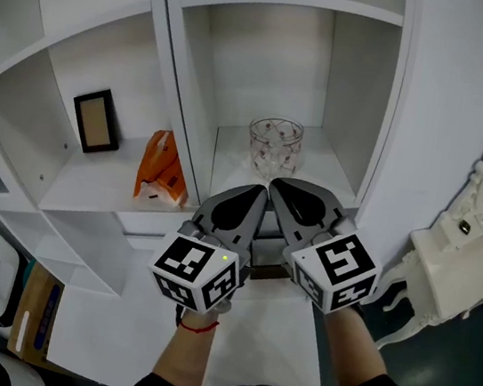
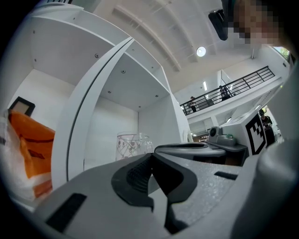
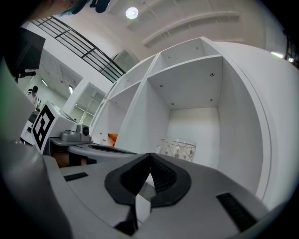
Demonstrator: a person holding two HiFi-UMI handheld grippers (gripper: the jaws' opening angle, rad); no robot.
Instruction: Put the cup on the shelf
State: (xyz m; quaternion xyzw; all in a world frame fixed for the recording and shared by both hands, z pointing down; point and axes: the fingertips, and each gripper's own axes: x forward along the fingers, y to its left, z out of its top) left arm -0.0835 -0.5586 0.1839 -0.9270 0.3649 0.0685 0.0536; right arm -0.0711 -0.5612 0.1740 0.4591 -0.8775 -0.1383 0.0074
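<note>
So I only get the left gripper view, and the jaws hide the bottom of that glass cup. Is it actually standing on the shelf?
Observer: Yes. The head view shows the cup upright on the shelf, in its right-hand compartment.
Visitor: And the other gripper, is it holding something? I only see it from the side.
Observer: No. In its own view the right gripper has its jaws shut with nothing between them, and the cup stands farther back.
</note>
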